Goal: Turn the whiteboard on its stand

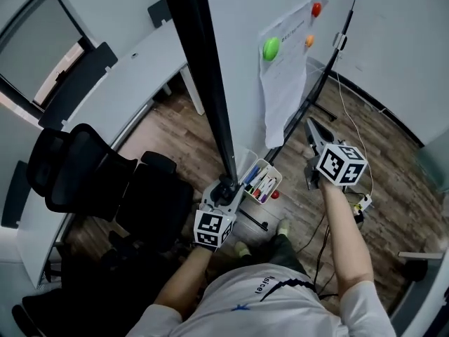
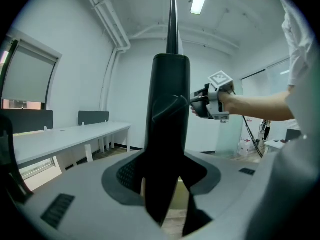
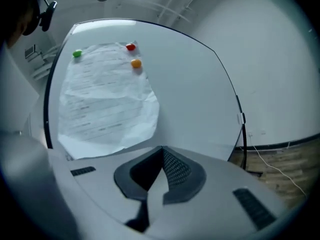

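Left gripper (image 1: 226, 187) clamps the whiteboard (image 1: 238, 20) by its black frame (image 1: 203, 69), likely its stiffest handhold; right gripper (image 1: 312, 123) hangs closed, empty.

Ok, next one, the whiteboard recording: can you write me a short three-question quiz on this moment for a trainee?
1. Multiple choice: the left gripper is closed on A) the whiteboard's black frame, B) the marker tray, C) the sheet of paper.
2. True or false: the marker tray is empty.
3. Short answer: what colours are the magnets on or beside the sheet of paper?

Key
1. A.
2. False: it holds markers.
3. One green magnet, one red magnet, one orange magnet.
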`<state>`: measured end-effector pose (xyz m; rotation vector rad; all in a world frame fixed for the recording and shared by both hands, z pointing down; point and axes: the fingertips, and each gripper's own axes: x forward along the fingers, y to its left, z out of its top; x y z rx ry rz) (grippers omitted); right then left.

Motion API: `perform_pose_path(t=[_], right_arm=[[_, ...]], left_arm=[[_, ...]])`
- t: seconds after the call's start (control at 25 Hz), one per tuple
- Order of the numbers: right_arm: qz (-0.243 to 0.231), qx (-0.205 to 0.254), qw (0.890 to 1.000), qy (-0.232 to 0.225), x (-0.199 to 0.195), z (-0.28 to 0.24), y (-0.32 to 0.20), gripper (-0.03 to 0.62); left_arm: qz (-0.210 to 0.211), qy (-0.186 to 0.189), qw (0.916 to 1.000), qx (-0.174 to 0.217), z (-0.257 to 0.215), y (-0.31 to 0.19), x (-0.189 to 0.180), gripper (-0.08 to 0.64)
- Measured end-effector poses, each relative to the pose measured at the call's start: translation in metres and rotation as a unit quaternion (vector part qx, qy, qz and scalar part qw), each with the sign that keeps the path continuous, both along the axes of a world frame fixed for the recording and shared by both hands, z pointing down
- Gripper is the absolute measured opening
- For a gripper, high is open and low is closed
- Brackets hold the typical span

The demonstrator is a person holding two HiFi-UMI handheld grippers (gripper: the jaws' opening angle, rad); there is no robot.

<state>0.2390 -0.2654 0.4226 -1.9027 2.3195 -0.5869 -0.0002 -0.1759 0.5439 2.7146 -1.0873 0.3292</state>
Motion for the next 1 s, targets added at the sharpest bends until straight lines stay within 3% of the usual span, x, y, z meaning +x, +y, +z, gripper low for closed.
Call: perform_pose_path(t=[0.2,0.6,1.0], right_arm=[[-0.026,-0.014,1.0,0.01,-0.017,0.004,-0.033,0.012],[-0.057,-0.009,0.998,0.023,-0.056,0.009,-0.016,0.012],[-0.032,0.011,0.996,0.079,-0.086,0.012,0.009,0.012]], left_arm=[[0.001,0.006,1.0,0.001,0.001,0.022,-0.014,0.196],[0.008,0.011,0.9999,0.007,0.004,0.051,-0.041,0.196],[0.006,0.012,0.9999,0.003,0.009,0.075,-0.068,0.196]])
